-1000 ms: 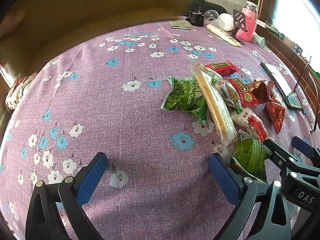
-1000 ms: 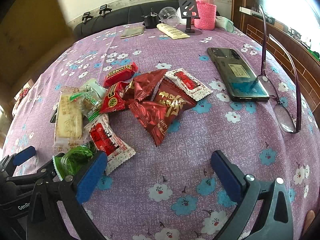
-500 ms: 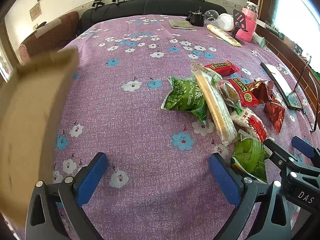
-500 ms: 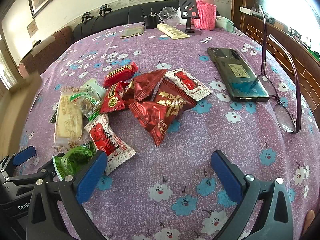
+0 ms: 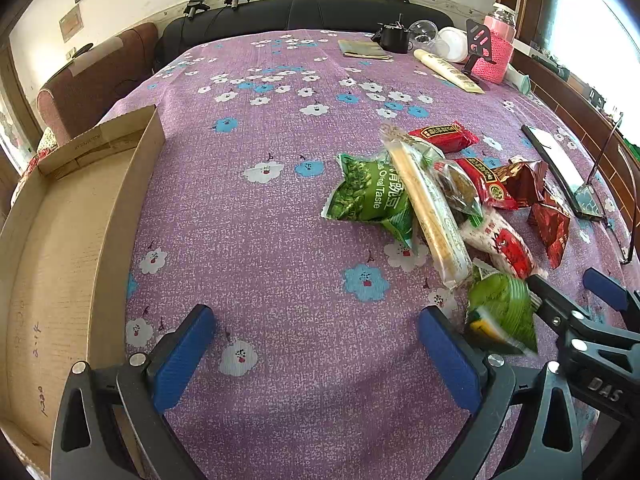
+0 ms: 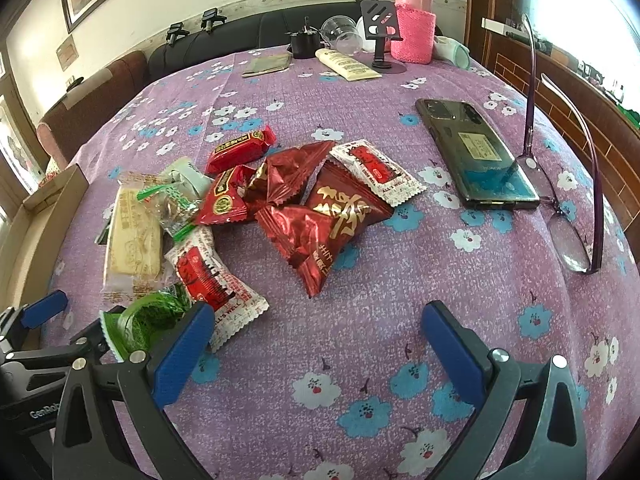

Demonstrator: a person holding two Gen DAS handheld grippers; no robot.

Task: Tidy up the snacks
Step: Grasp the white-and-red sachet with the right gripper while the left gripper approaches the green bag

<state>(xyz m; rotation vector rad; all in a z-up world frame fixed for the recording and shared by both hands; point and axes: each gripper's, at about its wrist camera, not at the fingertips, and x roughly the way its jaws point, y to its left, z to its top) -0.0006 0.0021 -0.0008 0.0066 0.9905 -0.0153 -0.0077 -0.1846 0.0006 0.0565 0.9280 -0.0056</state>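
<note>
left tool (image 5: 316, 344) spread wide, low over purple flowered tabletop (image 5: 256, 208), holding nothing. right tool (image 6: 316, 344) also spread, empty, blue pads apart. snack pile (image 6: 256, 208) mid-tabletop between both views: green pea bag (image 5: 368, 196), long biscuit pack (image 5: 428, 216), red foil packets (image 6: 332, 220), small green packet (image 5: 500, 308) just beside right tool's left finger. cardboard box (image 5: 60, 248) open at tabletop's left edge, well apart from pile. phone (image 6: 476, 156) and glasses (image 6: 572, 236) right of snacks.
</note>
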